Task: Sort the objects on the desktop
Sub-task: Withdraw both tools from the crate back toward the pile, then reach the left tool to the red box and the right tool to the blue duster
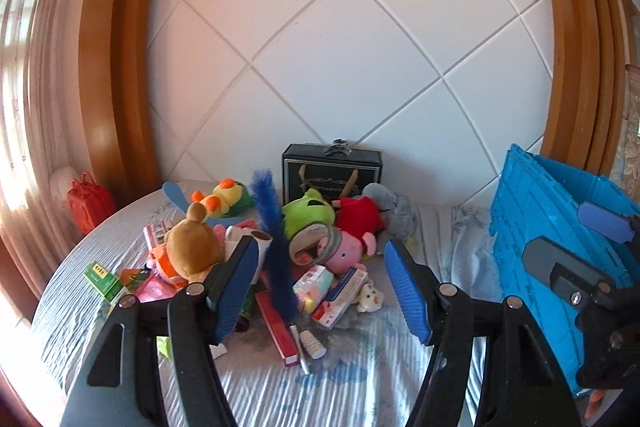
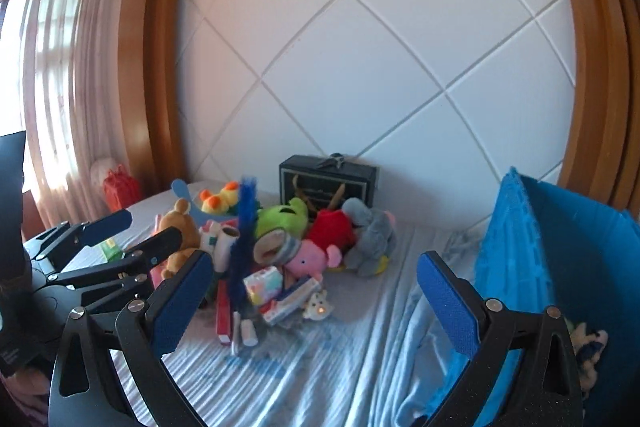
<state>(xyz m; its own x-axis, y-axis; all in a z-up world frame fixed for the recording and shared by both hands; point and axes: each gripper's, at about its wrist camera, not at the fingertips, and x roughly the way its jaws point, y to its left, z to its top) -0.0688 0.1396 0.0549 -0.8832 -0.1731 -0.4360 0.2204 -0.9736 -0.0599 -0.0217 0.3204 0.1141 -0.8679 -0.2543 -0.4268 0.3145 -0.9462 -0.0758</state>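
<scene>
A heap of toys and small boxes lies on a table with a pale blue striped cloth (image 1: 280, 387). It holds a pink pig plush (image 1: 347, 249), a green plush (image 1: 308, 213), a brown bear plush (image 1: 192, 247), a blue feather duster (image 1: 274, 239) and a tape roll (image 1: 310, 245). My left gripper (image 1: 324, 287) is open and empty, just in front of the heap. My right gripper (image 2: 316, 303) is open and empty, also facing the heap; the pig (image 2: 310, 259) shows beyond it. The left gripper (image 2: 120, 231) shows at the left of the right wrist view.
A blue plastic crate (image 1: 560, 227) stands at the right; in the right wrist view a plush (image 2: 586, 347) lies inside it. A black box (image 1: 332, 171) stands against the white tiled wall. A red object (image 1: 88, 203) sits at the far left by the curtain.
</scene>
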